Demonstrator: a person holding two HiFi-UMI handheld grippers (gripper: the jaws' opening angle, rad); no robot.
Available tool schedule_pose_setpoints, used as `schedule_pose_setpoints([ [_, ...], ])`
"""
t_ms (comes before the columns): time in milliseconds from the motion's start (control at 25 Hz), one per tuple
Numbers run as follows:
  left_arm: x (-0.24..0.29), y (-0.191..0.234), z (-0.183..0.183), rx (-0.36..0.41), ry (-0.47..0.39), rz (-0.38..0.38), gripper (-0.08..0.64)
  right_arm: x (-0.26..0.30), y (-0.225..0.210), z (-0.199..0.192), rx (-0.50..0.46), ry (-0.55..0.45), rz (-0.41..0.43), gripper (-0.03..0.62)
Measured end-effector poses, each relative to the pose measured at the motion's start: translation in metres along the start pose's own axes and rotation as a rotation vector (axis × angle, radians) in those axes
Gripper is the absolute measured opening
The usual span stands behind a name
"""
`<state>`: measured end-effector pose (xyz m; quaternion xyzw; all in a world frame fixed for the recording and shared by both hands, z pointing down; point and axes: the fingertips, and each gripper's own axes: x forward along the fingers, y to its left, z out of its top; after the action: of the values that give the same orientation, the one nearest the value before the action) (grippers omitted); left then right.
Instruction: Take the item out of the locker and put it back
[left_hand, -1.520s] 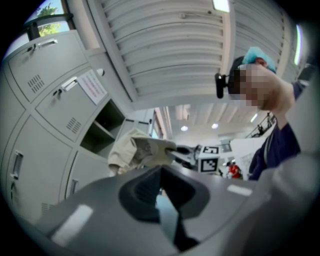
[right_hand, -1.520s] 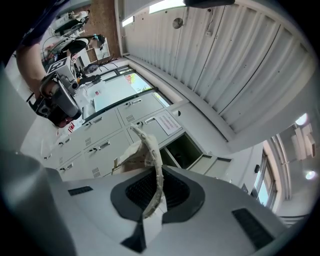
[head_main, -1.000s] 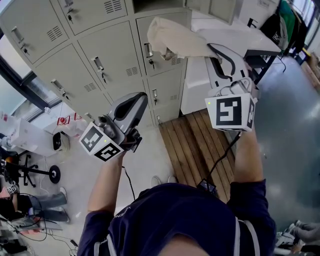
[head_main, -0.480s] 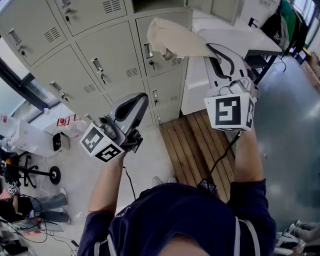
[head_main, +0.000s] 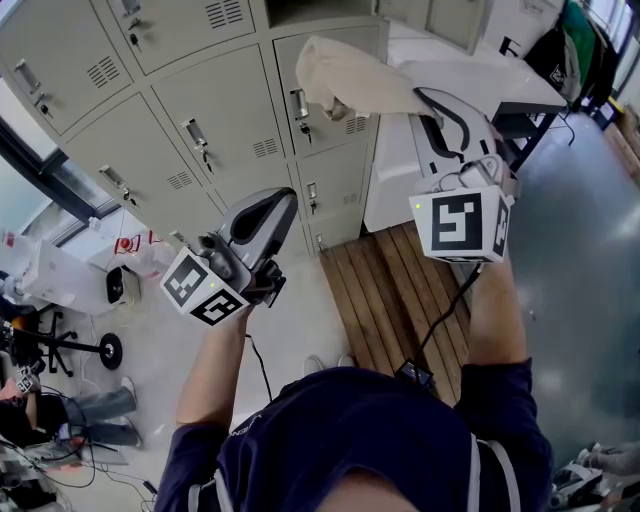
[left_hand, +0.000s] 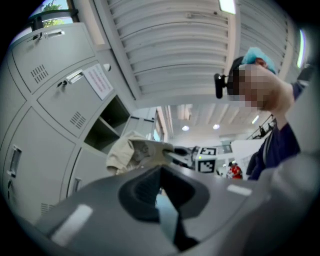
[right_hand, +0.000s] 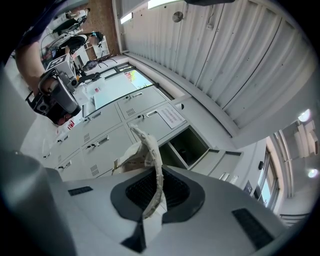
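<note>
Grey lockers (head_main: 230, 110) formed the background, with one compartment (right_hand: 187, 146) open. The right gripper (head_main: 425, 100) was clamped on the beige cloth item (head_main: 350, 75), which hung in the air before the lockers, outside the compartment. The left gripper (head_main: 282, 197) had its jaws together, empty, apart from the item.

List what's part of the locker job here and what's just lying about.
In the job:
beige cloth, pinched in the right gripper
open locker compartment
left gripper, empty

Lying about:
wooden pallet
white table
closed locker doors
</note>
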<state>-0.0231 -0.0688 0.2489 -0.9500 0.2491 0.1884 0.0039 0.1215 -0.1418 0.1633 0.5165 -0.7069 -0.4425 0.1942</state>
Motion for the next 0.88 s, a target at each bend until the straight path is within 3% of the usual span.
schedule_pose_setpoints([
  [440, 0.002, 0.018, -0.006, 0.005, 0.003, 0.048, 0.003, 0.033, -0.027, -0.006, 0.000, -0.035, -0.032, 0.021],
  [880, 0.017, 0.035, -0.022, 0.007, -0.003, 0.097, 0.003, 0.088, -0.086, -0.025, -0.059, -0.039, -0.102, 0.021],
])
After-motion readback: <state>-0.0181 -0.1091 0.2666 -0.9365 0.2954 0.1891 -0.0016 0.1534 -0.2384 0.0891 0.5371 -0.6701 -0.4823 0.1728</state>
